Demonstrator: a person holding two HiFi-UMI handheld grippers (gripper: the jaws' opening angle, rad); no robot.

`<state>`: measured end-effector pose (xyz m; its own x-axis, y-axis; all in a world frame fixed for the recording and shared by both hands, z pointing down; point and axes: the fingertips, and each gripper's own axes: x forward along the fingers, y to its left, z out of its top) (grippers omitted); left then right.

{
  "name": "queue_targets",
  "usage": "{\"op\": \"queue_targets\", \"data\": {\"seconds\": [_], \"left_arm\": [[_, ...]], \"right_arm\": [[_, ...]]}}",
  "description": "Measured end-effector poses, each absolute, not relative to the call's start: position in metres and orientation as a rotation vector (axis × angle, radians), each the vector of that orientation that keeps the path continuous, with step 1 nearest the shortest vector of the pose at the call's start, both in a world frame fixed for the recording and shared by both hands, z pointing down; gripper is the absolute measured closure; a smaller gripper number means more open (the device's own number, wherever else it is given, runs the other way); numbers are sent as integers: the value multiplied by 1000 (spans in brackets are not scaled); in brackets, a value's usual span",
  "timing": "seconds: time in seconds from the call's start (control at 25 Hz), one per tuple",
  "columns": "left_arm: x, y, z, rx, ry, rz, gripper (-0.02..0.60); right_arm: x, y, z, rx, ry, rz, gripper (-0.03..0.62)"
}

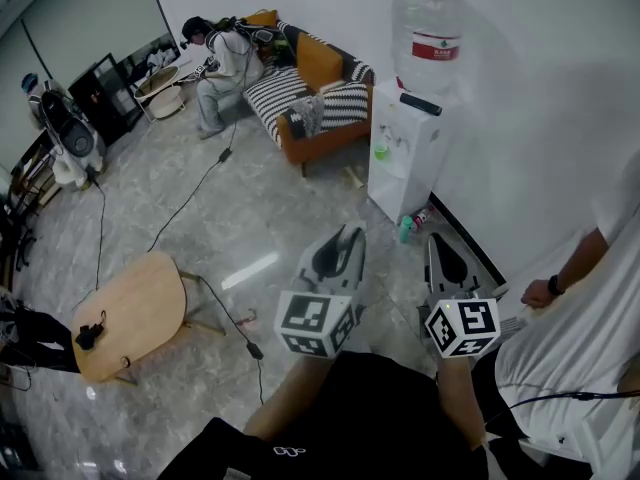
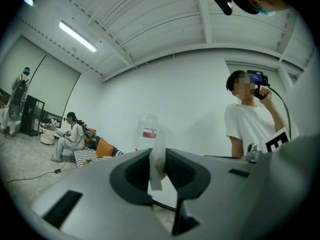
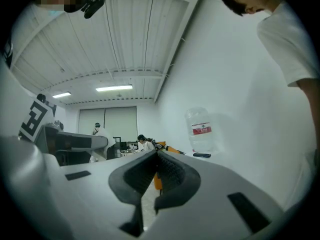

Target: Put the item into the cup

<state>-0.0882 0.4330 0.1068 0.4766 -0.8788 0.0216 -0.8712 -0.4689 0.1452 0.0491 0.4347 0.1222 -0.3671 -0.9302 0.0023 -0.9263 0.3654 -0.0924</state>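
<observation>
Left gripper pinches a thin packet at its middle; it looks light, limp and easily crumpled. Right gripper is closed on nothing.

Head view: from high up, tilted steeply down at the floor, with the left gripper and right gripper close at lower centre. Left gripper view: set low just behind its own jaws, aimed up and across the room. Right gripper view: same placing, tilted more towards the ceiling. Shared by all three: the water bottle — upper right from above, mid-frame from both grippers — and the seated person further left.
</observation>
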Motion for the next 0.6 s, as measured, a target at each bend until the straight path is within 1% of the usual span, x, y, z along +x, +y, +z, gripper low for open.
{"op": "queue_targets", "data": {"seconds": [0.28, 0.6], "left_arm": [[-85, 397, 110, 2598, -1508, -103, 511], [-75, 321, 120, 2612, -1453, -108, 511]], "right_arm": [[55, 405, 128, -1759, 2546, -111, 585], [60, 338, 139, -1797, 2548, -122, 585]]}}
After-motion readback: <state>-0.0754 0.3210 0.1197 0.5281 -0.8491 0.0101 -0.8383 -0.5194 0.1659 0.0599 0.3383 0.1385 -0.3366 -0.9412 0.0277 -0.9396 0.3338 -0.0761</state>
